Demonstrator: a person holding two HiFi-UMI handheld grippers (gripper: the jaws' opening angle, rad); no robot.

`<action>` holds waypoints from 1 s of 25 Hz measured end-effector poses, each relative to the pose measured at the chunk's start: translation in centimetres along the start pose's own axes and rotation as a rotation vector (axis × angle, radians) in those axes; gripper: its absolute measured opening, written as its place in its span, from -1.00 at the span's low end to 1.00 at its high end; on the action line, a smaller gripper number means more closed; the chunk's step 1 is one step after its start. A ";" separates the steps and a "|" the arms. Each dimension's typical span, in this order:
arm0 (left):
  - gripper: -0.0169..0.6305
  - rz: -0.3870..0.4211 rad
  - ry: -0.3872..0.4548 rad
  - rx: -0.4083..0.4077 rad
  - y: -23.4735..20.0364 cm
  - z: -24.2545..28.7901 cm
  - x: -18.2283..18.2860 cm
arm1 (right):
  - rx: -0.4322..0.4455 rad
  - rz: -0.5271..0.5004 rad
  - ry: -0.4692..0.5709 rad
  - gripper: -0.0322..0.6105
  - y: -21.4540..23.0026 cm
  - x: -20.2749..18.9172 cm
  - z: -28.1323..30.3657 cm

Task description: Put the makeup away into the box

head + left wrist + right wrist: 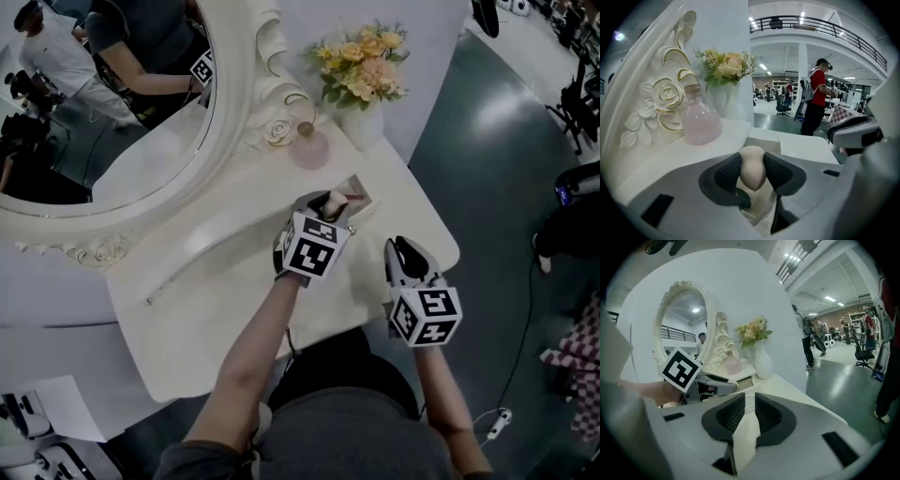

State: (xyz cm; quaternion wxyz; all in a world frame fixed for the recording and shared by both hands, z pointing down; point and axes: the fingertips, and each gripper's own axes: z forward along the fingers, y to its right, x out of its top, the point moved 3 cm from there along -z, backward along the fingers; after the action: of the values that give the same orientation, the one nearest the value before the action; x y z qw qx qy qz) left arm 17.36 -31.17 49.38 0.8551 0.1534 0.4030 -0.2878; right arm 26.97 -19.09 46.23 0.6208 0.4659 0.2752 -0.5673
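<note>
My left gripper [330, 201] is shut on a beige egg-shaped makeup sponge [752, 172], pinched at its waist between the dark pads. It hangs tilted downward just in front of the open white box [761, 137] on the white vanity table [187, 309]. In the head view the box [368, 207] lies right beyond the left jaws, with something reddish inside. My right gripper [403, 251] hovers near the table's right front edge. Its jaws [750, 397] stand a narrow gap apart with nothing between them.
A pink glass bottle [699, 121] and a white vase of yellow flowers [364, 67] stand behind the box, by the ornate oval mirror frame [246, 103]. The table ends close to the right of the box, with grey floor [487, 159] beyond. People stand in the hall behind.
</note>
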 end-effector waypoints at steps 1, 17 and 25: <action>-0.48 -0.001 -0.007 -0.002 0.0 0.0 -0.1 | 0.000 0.000 0.000 -0.69 0.0 0.0 0.0; -0.41 -0.024 0.002 -0.025 0.2 -0.4 0.3 | 0.005 -0.003 0.003 -0.69 0.0 0.2 -0.1; -0.40 -0.021 0.009 -0.018 0.2 -0.8 0.4 | 0.007 -0.008 0.007 -0.69 -0.2 0.3 -0.4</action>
State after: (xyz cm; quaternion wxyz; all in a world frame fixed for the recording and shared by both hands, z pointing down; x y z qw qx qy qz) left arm 17.21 -30.77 48.53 0.8516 0.1428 0.4108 -0.2925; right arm 26.95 -18.89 45.78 0.6159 0.4692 0.2772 -0.5689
